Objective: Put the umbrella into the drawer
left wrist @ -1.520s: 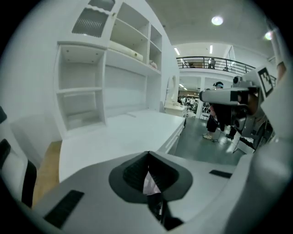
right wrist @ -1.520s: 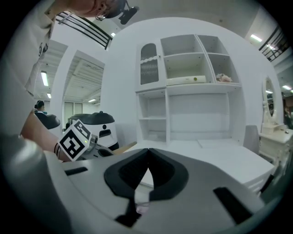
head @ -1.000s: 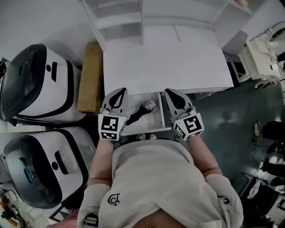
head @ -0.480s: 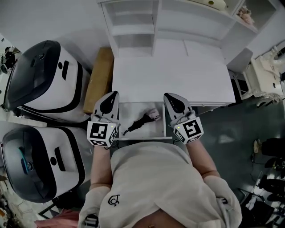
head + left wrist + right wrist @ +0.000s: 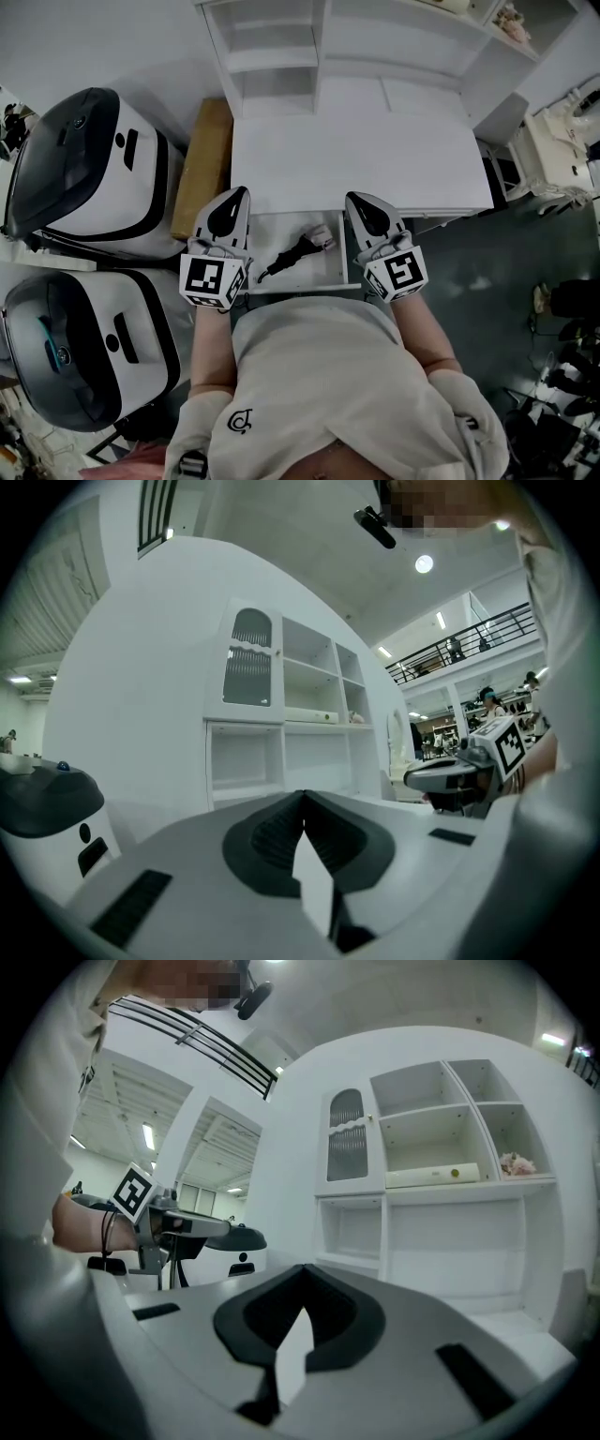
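Observation:
A folded black umbrella (image 5: 292,253) with a pale handle lies slantwise in the open white drawer (image 5: 300,284) under the desk's front edge. My left gripper (image 5: 238,194) hovers over the drawer's left side, shut and holding nothing. My right gripper (image 5: 355,199) hovers over the drawer's right side, also shut and holding nothing. Both point level toward the desk's shelves. In the left gripper view the jaws (image 5: 302,795) meet at the tip, and in the right gripper view (image 5: 302,1267) they do the same. Neither gripper touches the umbrella.
The white desk top (image 5: 356,159) carries a shelf unit (image 5: 281,56) at its back. A brown cardboard box (image 5: 202,169) stands left of the desk. Two large black-and-white machines (image 5: 84,178) (image 5: 84,347) fill the left side. White furniture (image 5: 562,122) stands at the right.
Both grippers have risen a little, and the left one has drifted left off the drawer's edge. The umbrella lies still in the drawer.

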`<state>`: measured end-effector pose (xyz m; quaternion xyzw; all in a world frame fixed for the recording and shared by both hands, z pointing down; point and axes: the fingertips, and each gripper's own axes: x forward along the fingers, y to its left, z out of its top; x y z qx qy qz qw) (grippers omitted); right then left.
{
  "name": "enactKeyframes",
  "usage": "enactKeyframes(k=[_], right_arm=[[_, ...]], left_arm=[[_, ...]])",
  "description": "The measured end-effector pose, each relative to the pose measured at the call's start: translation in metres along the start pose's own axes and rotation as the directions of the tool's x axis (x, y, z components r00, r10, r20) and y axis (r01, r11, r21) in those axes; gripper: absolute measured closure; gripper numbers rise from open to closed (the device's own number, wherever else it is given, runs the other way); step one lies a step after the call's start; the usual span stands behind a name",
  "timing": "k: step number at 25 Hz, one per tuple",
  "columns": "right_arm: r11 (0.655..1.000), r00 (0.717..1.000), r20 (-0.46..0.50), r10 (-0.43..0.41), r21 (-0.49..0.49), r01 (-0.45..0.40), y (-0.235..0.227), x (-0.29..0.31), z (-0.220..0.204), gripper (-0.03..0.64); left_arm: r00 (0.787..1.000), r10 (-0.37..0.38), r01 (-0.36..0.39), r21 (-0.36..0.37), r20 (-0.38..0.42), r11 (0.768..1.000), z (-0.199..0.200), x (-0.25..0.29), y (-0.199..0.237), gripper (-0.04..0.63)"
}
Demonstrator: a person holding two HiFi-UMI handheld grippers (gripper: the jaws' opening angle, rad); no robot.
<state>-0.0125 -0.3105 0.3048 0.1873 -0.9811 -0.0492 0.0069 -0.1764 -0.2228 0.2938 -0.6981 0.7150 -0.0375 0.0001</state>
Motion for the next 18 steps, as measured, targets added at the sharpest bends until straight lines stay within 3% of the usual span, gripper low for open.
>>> enactKeyframes(k=[18], right_arm=[[0.998, 0.998, 0.007, -0.057, 0.024, 0.057, -0.009, -0.004, 0.000, 0.612]], left_arm=[[0.999, -0.027, 0.027, -0.020, -0.020, 0.999, -0.002, 0.007, -0.008, 0.583]])
